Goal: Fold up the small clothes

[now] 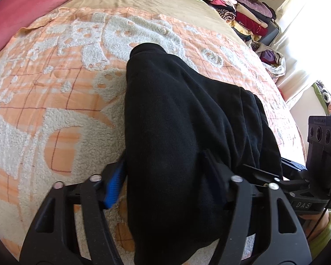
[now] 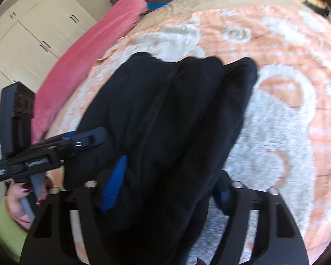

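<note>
A black garment (image 1: 178,119) lies bunched lengthwise on the orange-and-white blanket (image 1: 55,84). My left gripper (image 1: 165,187) has its jaws set wide around the garment's near end, and the cloth fills the gap and hides the fingertips. My right gripper (image 2: 165,190) stands the same way on the garment (image 2: 165,114) in the right wrist view, its blue pad (image 2: 113,185) against the cloth. The right gripper shows at the right edge of the left wrist view (image 1: 298,176). The left gripper shows at the left in the right wrist view (image 2: 66,145).
A pink pillow (image 1: 33,6) lies at the bed's far left. Stacks of folded clothes (image 1: 238,6) line the far right edge. A white wardrobe (image 2: 28,28) stands beyond the bed. The beige sheet (image 1: 154,2) shows past the blanket.
</note>
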A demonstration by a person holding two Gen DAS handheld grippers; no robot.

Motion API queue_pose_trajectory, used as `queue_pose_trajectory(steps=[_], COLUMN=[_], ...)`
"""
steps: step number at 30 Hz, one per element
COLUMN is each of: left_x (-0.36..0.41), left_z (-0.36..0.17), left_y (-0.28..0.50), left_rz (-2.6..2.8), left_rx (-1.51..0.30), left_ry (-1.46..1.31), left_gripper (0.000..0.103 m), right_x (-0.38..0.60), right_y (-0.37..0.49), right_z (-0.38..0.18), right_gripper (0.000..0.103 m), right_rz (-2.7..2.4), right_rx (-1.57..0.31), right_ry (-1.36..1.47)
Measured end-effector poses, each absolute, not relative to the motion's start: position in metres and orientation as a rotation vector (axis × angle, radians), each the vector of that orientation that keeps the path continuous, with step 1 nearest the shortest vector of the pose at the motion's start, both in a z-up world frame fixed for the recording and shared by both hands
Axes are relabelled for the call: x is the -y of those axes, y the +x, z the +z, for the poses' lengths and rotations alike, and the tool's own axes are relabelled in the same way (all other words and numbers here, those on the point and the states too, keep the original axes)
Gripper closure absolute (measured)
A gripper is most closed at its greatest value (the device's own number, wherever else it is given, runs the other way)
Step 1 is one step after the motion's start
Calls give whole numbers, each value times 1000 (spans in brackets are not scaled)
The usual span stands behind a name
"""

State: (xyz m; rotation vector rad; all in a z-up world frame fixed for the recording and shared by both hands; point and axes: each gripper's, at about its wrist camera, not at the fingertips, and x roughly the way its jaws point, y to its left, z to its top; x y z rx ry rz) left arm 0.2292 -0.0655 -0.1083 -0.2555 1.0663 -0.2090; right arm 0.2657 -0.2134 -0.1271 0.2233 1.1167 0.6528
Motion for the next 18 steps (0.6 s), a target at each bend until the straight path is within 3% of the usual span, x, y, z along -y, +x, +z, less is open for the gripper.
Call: queue_pose_trajectory(steps=[5, 12, 18], left_x=[61, 66, 75], left_z=[-101, -62, -74], left_y=[228, 232, 241], left_rz=[-242, -278, -259], left_rx=[-1044, -940, -961], left_ry=[-292, -292, -272], left_gripper=[63, 63, 63], right_x=[214, 218, 226], right_y=[264, 256, 263], right_z=[-117, -82, -90], right_gripper=[46, 47, 47], right_rz=[693, 699, 655], right_rx=[-1077, -954, -962], right_ry=[305, 286, 269])
